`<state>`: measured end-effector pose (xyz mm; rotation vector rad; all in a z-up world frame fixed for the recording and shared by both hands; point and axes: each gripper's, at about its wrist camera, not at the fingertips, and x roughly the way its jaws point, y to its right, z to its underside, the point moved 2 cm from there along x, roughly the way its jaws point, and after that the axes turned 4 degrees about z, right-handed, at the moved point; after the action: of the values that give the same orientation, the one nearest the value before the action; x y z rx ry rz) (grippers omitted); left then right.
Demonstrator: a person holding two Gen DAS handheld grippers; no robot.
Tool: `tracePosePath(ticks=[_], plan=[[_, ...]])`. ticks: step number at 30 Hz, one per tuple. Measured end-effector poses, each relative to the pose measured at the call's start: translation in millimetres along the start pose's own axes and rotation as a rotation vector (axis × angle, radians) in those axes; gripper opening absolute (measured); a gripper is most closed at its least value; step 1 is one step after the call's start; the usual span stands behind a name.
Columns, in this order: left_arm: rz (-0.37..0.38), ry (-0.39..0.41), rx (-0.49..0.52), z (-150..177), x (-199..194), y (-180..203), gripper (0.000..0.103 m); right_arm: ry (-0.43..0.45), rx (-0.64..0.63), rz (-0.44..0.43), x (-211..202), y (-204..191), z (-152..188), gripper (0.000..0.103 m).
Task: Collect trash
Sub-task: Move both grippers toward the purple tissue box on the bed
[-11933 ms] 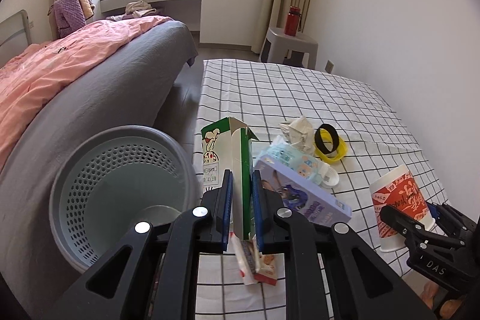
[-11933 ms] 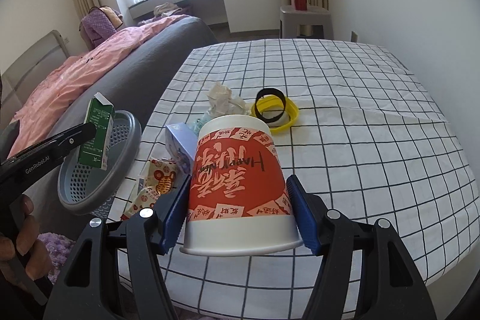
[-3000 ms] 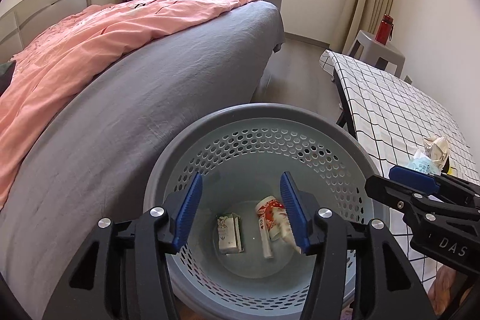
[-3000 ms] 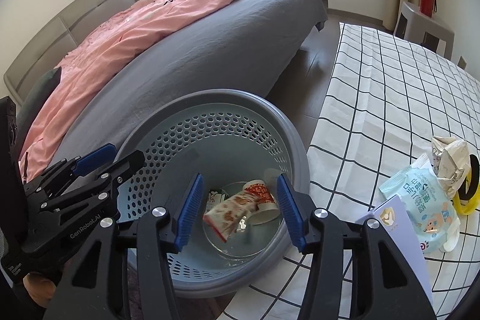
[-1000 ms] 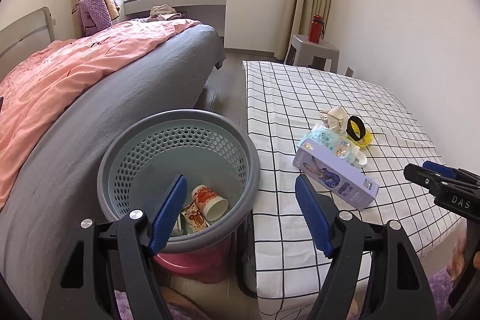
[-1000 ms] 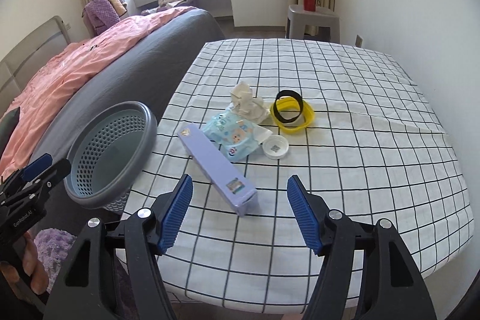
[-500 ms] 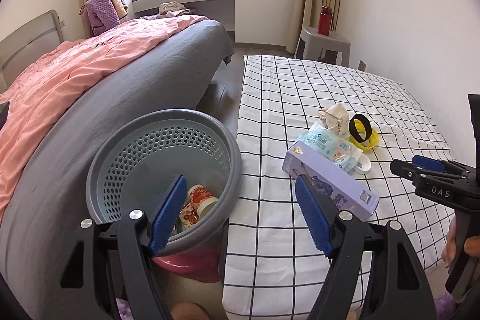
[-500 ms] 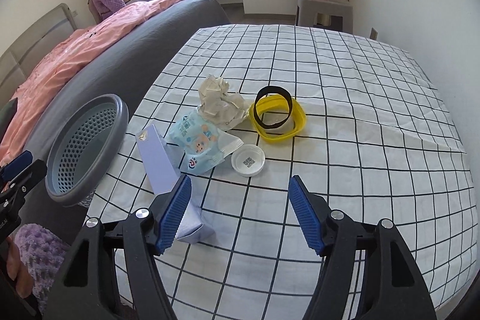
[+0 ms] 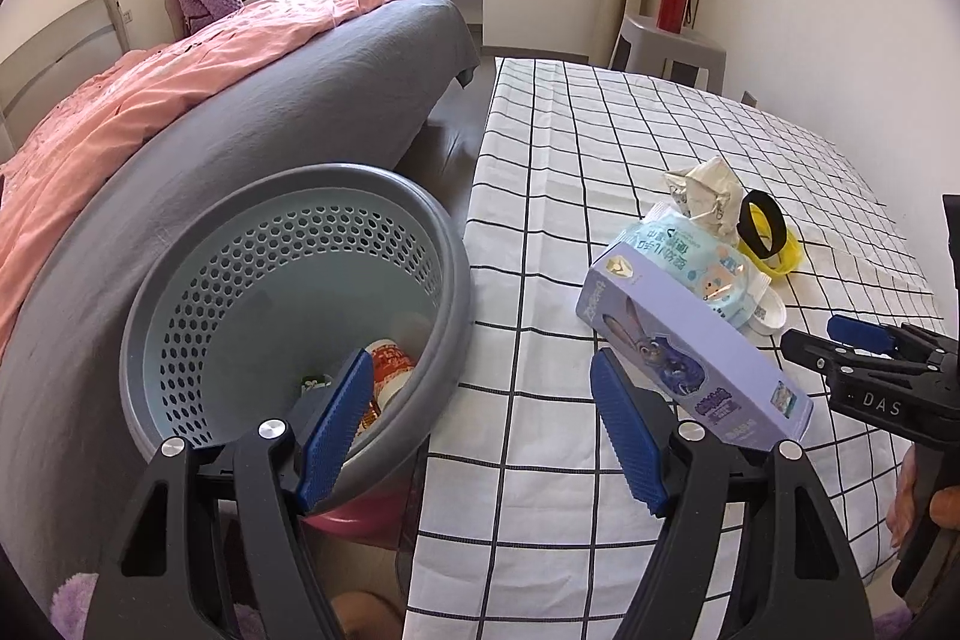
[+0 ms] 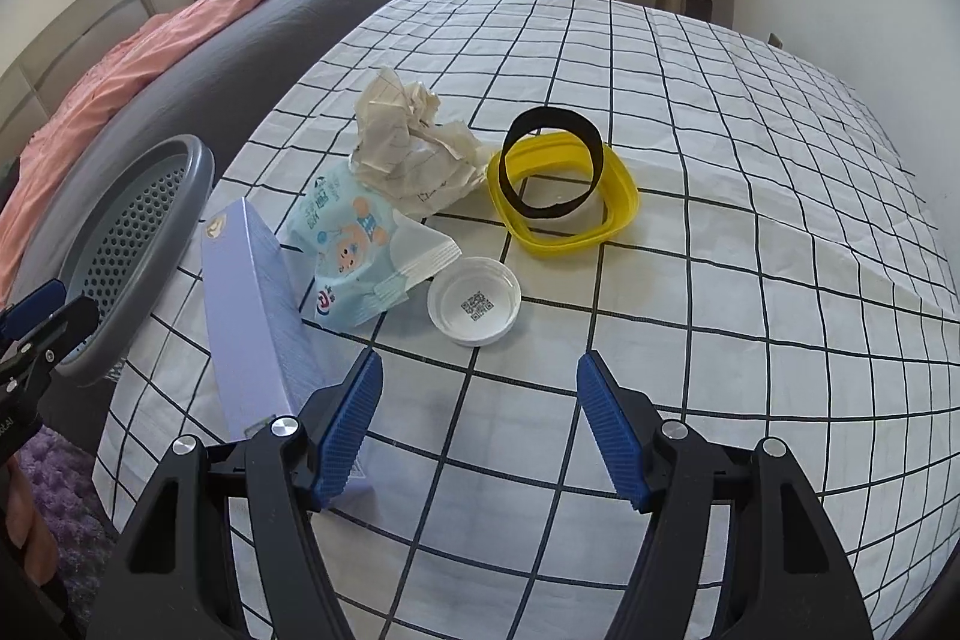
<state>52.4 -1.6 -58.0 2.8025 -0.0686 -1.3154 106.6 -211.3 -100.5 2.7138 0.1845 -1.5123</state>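
Both grippers empty w/ jaws apart: left gripper [image 9: 477,421] over the gap btw bin [image 9: 444,244] and table [image 10: 750,280], right gripper [image 10: 477,430] just short of white lid [image 10: 474,301], w/ purple box [image 10: 258,316], wipes pack [image 10: 354,244], crumpled paper [image 10: 402,142] and yellow ring [image 10: 561,196] clustered on table.

Bare checked cloth [image 10: 750,280] right of white lid [image 10: 474,301] — purple box [image 10: 258,316] and wipes pack [image 10: 354,244] crowding the left.

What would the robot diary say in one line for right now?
left gripper: open, empty | right gripper: open, empty | basket: cup inside | table: box, wipes, lid left
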Motion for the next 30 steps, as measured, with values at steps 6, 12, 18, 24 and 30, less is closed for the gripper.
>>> tracePosePath(ticks=[6, 12, 18, 24, 30], plan=[[0.008, -0.011, -0.024, -3.1, 5.8, -0.1, 0.071, -0.012, -0.024, -0.029, 2.6, -8.0, 2.0, 0.066], [0.008, -0.02, -0.023, -4.2, 7.1, 1.1, 0.071, -0.018, -0.058, -0.064, 2.8, -27.0, 5.0, 0.066], [-0.001, -0.014, -0.029, -6.8, 3.2, -2.9, 0.071, -0.016, -0.107, -0.111, -1.1, -55.2, 9.6, 0.066], [0.002, -0.021, -0.022, -6.7, 2.1, 1.8, 0.071, -0.023, -0.114, -0.171, -4.8, -68.2, 10.1, 0.066], [0.045, -0.054, -0.014, -9.3, 7.4, 23.5, 0.071, 0.02, -0.027, -0.152, -17.9, -37.6, -1.3, 0.066]])
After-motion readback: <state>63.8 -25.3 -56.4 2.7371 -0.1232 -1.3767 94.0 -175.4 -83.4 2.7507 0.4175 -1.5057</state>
